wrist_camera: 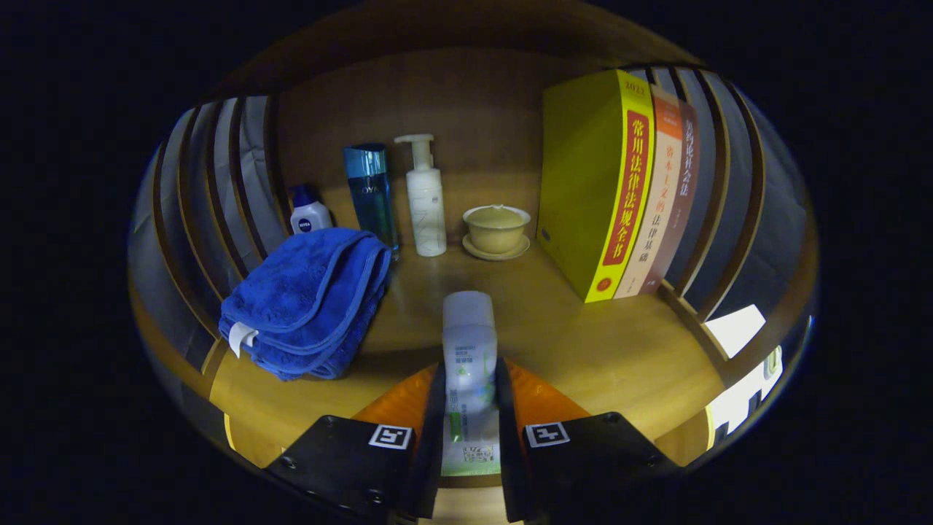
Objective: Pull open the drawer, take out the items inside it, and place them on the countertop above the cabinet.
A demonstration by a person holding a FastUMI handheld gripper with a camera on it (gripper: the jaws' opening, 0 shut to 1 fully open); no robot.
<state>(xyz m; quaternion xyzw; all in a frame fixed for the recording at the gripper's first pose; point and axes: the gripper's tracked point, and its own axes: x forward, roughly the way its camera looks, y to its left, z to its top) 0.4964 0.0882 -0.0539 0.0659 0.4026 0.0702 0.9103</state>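
My gripper (470, 383) is shut on a white tube (469, 343) with green print, both fingers pressing its sides. The tube points forward, its cap end out over the wooden countertop (583, 343); whether it touches the wood I cannot tell. A folded blue towel (310, 302) lies on the countertop to the left of the tube, near the front edge.
At the back stand a small white bottle (309, 214), a blue bottle (371, 191), a white pump bottle (426, 198) and a lidded cup on a saucer (496, 230). Three upright books (619, 189) stand at the right. Slatted side walls (219, 189) close in both sides.
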